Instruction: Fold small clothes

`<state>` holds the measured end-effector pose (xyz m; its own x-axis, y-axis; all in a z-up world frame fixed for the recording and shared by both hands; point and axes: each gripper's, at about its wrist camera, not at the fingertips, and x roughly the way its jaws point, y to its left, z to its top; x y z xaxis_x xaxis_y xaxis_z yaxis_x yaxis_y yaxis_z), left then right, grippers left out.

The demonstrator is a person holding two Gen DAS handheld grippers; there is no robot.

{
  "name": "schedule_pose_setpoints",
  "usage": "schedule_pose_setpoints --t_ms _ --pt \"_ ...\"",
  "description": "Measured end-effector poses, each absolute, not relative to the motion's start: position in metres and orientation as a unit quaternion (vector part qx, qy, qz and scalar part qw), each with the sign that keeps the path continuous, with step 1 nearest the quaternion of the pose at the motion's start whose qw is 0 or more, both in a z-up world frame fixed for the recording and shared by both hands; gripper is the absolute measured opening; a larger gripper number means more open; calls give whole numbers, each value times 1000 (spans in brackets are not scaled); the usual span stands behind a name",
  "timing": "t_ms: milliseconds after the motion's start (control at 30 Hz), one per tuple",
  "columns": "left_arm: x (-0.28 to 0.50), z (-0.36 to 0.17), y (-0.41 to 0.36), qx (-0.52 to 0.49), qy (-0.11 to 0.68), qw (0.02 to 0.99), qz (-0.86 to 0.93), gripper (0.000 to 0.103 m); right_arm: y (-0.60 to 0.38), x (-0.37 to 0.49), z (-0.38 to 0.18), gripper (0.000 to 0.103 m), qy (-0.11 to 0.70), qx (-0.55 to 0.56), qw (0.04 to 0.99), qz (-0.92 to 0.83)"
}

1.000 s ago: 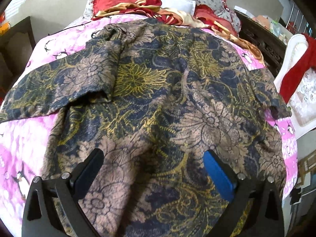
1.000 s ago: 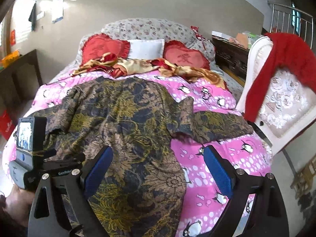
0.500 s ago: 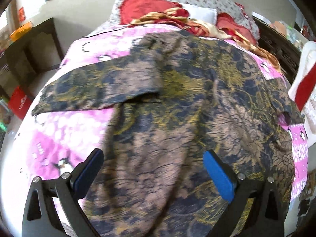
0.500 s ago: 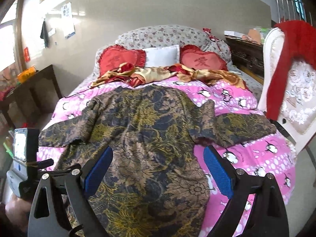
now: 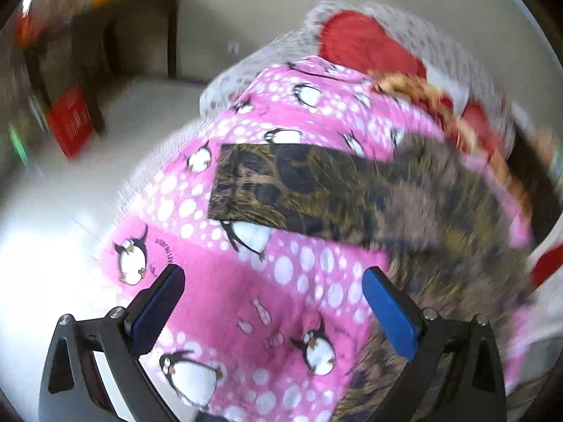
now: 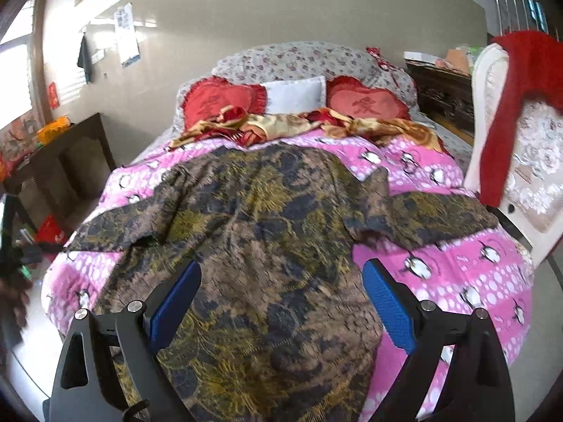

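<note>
Shirt [image 6: 267,246] lies flat on bed [image 6: 457,263]. Left sleeve [image 5: 281,190] runs crosswise, ahead of left claw [image 5: 271,309], the nearer one. Right claw [image 6: 281,302] over hem. Both wide, empty.

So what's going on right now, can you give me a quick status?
Left gripper open, over the pink blanket near the sleeve. Right gripper open, above the shirt. Shirt spread flat, unfolded. Nothing blocking.

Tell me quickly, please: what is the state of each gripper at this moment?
Left gripper: open, holding nothing, above the pink penguin blanket.
Right gripper: open, holding nothing, over the floral shirt.
</note>
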<state>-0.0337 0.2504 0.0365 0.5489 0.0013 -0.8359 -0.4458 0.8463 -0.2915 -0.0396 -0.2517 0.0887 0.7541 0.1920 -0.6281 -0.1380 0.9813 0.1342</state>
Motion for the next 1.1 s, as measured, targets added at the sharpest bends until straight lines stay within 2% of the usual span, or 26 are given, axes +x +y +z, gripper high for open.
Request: schedule_pose_setpoints --t_ms 167,333,500,533,667,700,767,800,933,1100 --pt "-26 0 307 -449 425 785 38 102 -242 -53 78 85 359 22 930 70" --pt "-5 -37 338 -544 398 739 9 101 -221 -61 79 85 374 -6 924 73" --pt "7 -45 361 -590 359 723 -8 98 -211 -63 87 85 378 -12 924 63" --pt "13 -46 362 -586 363 724 -10 92 -211 -62 88 85 379 -11 923 60" --pt "26 -52 368 -580 379 721 10 54 -209 -64 91 85 384 -17 922 49" --pt "27 -55 370 -578 385 719 20 48 -209 -66 92 85 382 -19 923 47" --pt "29 -59 371 -559 401 725 38 19 -209 -69 94 85 382 -20 923 44" --pt "29 -59 371 -546 411 728 49 10 -210 -69 94 85 382 -19 923 44" --pt "13 -35 372 -534 403 740 66 6 -219 -73 97 85 380 -13 924 43" --pt "-2 77 381 -452 328 825 81 6 -240 -77 102 85 364 3 931 42"
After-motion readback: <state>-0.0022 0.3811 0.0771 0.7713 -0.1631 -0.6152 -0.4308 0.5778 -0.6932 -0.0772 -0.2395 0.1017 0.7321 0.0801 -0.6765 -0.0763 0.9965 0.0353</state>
